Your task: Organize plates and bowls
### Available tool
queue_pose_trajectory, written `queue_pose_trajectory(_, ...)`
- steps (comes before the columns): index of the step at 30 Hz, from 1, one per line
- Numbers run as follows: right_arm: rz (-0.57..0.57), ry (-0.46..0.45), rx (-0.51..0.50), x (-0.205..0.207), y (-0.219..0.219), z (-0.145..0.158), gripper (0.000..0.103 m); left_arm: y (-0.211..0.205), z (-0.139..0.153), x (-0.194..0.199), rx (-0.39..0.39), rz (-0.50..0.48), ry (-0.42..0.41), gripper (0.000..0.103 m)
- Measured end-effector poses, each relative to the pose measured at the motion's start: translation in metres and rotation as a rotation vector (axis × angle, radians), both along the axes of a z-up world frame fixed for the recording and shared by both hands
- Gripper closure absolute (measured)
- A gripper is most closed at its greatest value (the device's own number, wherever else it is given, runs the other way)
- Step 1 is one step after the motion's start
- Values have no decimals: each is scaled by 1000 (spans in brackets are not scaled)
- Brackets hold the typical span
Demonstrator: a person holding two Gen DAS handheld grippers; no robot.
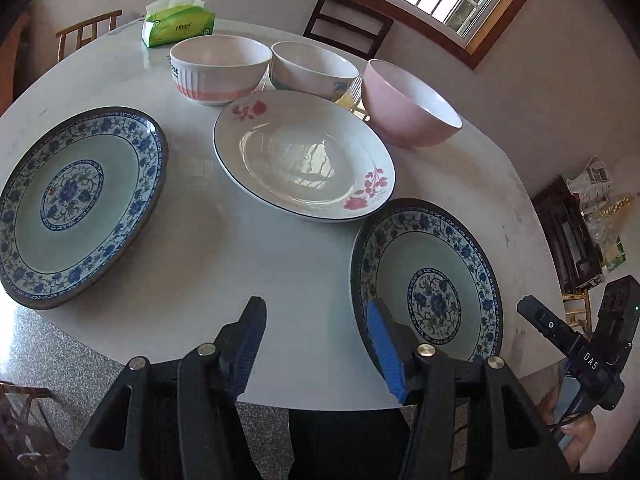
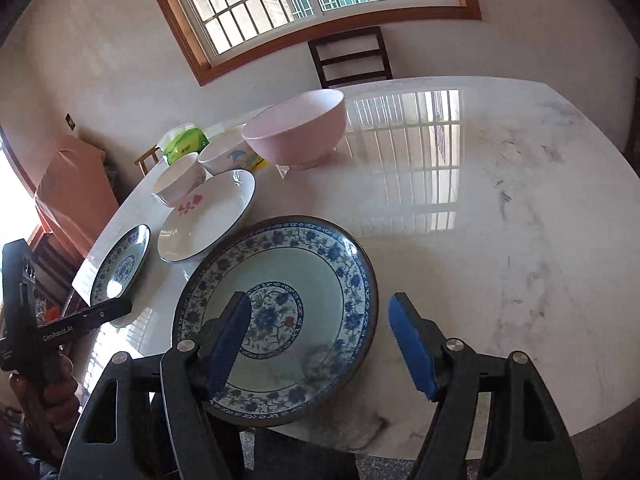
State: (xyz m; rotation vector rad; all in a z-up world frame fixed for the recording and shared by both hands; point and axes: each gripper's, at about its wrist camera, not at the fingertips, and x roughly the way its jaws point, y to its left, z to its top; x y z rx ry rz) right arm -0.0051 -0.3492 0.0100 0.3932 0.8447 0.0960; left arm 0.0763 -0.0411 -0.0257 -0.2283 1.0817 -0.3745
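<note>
Left wrist view, left to right. I am looking at a large blue-patterned plate [image 1: 76,204] at the left edge of the frame, a white rose-print plate [image 1: 304,156] in the centre, and a second blue-patterned plate [image 1: 430,280] at lower right, all lying flat on the white table [image 1: 224,264]. Three bowls are lining the top: a ribbed bowl [image 1: 220,68], a white bowl [image 1: 312,68] and a pink bowl [image 1: 408,104]. I am holding the left gripper [image 1: 316,344] with its jaws standing apart and nothing between them; its right finger is overlapping the near rim of the lower-right plate.

Right wrist view. The right gripper [image 2: 320,344] is also spread and empty, hanging over the near rim of the same plate [image 2: 280,316], which is filling the lower centre of the frame. I judge the right gripper to be facing this plate more squarely, so it is the likelier one to take it.
</note>
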Motion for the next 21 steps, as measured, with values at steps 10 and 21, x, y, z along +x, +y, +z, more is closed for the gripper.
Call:
queue_pose_trajectory(10,34,53,134,13,-25,-40,35,-32,-21,14,12,-62,85,49)
queue_pose_trajectory(21,110,32,202,28,-23,-50,37,-47,-25,11,79,-99,47,49)
